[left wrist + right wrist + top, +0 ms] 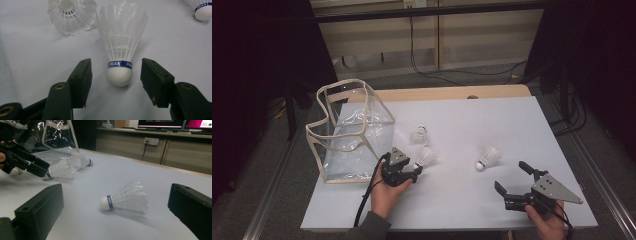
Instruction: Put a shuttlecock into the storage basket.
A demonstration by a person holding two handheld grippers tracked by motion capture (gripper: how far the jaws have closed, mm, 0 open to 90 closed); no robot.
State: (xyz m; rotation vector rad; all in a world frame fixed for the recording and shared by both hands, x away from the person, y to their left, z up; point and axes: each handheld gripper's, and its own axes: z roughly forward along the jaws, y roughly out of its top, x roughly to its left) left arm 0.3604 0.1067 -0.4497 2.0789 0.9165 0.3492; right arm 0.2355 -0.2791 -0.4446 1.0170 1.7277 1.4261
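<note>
White feathers everywhere on this pale counter (pixel 512 130): three shuttlecocks lying loose, and a clear plastic bag (pixel 349 132) with cream piping standing open at about nine o'clock.

Left tool (pixel 418 170) is right on the middle shuttlecock (pixel 426 157), jaws spread and straddling the cork. From the left gripper view that cork (pixel 120 75) sits squarely between the two black pads (pixel 81 82), nothing touching yet. Smart choice, I'd say: the cork is the hard part, so pinching there spares the skirt. The bird points its feathers away toward twelve o'clock, which leaves the cork end facing the hand.

Right tool (pixel 510 176), down at five o'clock, is also wide apart and empty, aimed at the second shuttlecock (pixel 488 158) lying on its side just ahead; in the right gripper view it (pixel 125 200) rests between the jaws but farther off.

Third shuttlecock (pixel 419 134) sits nearest the bag, at eleven o'clock from the middle one.

Bag mouth up, close by: a short carry, most likely.
</note>
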